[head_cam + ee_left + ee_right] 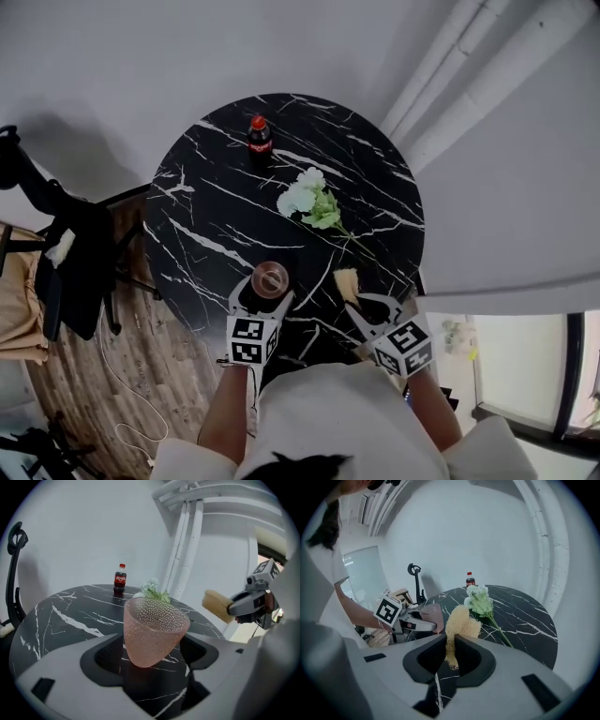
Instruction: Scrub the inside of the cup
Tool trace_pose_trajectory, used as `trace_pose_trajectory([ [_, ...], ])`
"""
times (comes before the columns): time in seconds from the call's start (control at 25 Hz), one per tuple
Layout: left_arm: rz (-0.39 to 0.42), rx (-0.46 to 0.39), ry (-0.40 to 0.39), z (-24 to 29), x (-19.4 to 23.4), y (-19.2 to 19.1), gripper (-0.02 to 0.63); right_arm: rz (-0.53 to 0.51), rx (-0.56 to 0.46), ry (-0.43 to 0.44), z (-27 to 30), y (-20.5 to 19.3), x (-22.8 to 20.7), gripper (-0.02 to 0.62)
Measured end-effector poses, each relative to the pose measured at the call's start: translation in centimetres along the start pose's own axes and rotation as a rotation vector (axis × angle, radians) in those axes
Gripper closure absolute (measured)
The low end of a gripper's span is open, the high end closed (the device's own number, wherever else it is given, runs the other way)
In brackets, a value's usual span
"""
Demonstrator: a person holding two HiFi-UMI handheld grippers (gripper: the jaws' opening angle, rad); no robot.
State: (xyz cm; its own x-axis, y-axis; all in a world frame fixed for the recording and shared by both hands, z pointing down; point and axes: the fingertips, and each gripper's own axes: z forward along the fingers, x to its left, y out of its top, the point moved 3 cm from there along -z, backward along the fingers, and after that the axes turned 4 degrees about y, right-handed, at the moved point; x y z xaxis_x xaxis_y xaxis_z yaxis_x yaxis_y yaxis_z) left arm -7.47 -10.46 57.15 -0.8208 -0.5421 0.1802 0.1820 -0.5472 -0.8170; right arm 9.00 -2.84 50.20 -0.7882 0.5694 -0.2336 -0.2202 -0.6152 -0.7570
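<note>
L gripper (151,649) is clamped on the pink bumpy cup (154,625), one jaw each side of its body. Cup is tilted, over the near edge of the black marble table (211,220). R gripper (449,643) is pinched tight on a tan loofah sponge (462,620), which sticks out fwd, near the cup but not touching. Cola bottle (260,137) & flowers (309,199) sit further back.

The right tongs (451,644) pinch a pale yellow loofah scrubber (462,620) by its lower end, above the black marbled bench (525,620). To the left, the left tongs (435,624) carry a pink cup (431,611) at their tip. White flowers (479,599) lie on the bench, and a cola bottle (470,580) stands beyond them.
</note>
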Motion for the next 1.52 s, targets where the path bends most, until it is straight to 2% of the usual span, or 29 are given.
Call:
trace_pose_trajectory([
  [0.36, 0.022, 0.005, -0.008, 1.3, 0.1, 0.1, 0.235, -0.013, -0.013, -0.029, -0.1, 0.6, 0.3, 0.535],
  [0.52, 0.068, 0.011, -0.004, 1.7, 0.1, 0.0, 0.235, -0.027, -0.015, -0.021, 0.4, 1.1, 0.8, 0.535],
  [1.0, 0.120, 0.010, 0.025, 2.6, 0.3, 0.3, 0.236, -0.048, 0.014, 0.022, 1.6, 1.1, 2.1, 0.535],
  [1.2, 0.171, 0.019, -0.018, 2.3, -0.4, 0.7, 0.236, -0.020, 0.008, 0.017, 1.3, 1.2, 1.5, 0.535],
  [1.32, 0.206, 0.034, -0.017, 2.0, -0.1, 0.5, 0.236, -0.011, 0.016, 0.038, 1.6, 1.1, 1.5, 0.535],
  [1.52, 0.216, 0.052, -0.025, 1.3, 0.0, 0.8, 0.236, -0.020, 0.019, 0.060, 1.9, 1.2, 1.5, 0.537],
])
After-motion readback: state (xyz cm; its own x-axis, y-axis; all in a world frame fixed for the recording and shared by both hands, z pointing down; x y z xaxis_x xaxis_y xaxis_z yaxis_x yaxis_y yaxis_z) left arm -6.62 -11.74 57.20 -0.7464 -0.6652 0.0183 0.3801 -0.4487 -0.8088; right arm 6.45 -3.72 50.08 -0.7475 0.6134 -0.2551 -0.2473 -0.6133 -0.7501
